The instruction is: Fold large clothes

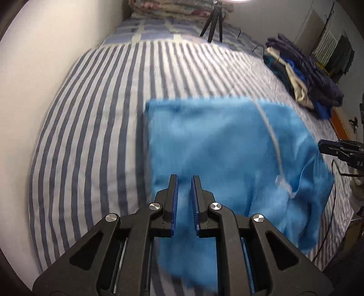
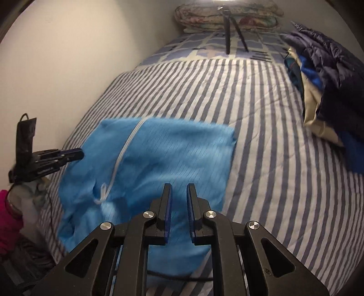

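A bright blue garment (image 1: pixel 218 145) with a white zipper line (image 1: pixel 271 136) lies folded into a rough rectangle on the striped bed; it also shows in the right wrist view (image 2: pixel 163 154). My left gripper (image 1: pixel 183 179) hovers over its near left part, jaws slightly apart and empty. My right gripper (image 2: pixel 178 187) hovers over its near right part, jaws slightly apart and empty. The right gripper shows at the far right of the left wrist view (image 1: pixel 323 145). The left gripper shows at the left of the right wrist view (image 2: pixel 77 153).
The blue-and-white striped bedspread (image 1: pixel 95 127) covers the bed, against a wall on the left. A pile of dark and beige clothes (image 2: pixel 325 75) sits at the right edge. A small tripod (image 1: pixel 212 21) and folded quilts (image 2: pixel 227 16) stand at the head.
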A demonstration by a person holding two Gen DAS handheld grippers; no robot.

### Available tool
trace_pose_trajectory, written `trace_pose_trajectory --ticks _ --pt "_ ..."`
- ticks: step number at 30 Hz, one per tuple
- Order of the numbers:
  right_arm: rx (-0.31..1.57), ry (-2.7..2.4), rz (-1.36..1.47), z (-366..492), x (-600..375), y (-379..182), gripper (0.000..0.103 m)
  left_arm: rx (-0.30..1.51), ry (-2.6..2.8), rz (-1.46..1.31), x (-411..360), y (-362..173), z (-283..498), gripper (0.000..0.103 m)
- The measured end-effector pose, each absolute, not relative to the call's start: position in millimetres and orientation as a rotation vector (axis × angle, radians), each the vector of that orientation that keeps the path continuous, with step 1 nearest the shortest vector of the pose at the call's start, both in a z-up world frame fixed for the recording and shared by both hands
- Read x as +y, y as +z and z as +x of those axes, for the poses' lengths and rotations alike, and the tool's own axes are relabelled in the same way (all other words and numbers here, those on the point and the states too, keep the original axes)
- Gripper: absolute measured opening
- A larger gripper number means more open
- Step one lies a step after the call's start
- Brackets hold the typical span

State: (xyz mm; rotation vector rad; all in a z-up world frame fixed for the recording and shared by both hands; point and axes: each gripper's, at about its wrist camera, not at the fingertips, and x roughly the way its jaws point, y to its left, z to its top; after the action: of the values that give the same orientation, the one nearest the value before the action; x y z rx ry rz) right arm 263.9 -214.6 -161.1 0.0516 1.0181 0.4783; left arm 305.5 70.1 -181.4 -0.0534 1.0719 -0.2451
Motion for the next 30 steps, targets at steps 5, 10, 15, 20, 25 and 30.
trace_pose_trajectory --ticks 5,10,15,20,25,30 --pt "1.102 0.447 -0.057 236.2 -196.4 -191.7 0.011 1.115 -0.231 -0.071 75.9 -201.0 278.9 0.012" --pt "1.139 0.415 -0.115 224.6 -192.2 -212.5 0.011 1.112 -0.234 -0.124 83.3 -210.2 268.5 0.013" --pt "1.170 0.405 -0.014 217.3 -206.4 -205.3 0.012 1.127 -0.234 -0.172 99.4 -195.1 256.9 0.016" --pt "1.050 0.412 0.119 196.7 -243.7 -176.9 0.047 1.086 -0.276 -0.436 136.6 -180.4 252.9 0.062" --pt "0.972 0.345 0.299 202.5 -282.1 -178.7 0.059 1.086 -0.307 -0.655 165.2 -186.6 264.1 0.062" --pt "1.035 0.424 0.423 218.8 -289.8 -200.5 0.059 1.133 -0.318 -0.740 175.4 -207.1 279.5 0.062"
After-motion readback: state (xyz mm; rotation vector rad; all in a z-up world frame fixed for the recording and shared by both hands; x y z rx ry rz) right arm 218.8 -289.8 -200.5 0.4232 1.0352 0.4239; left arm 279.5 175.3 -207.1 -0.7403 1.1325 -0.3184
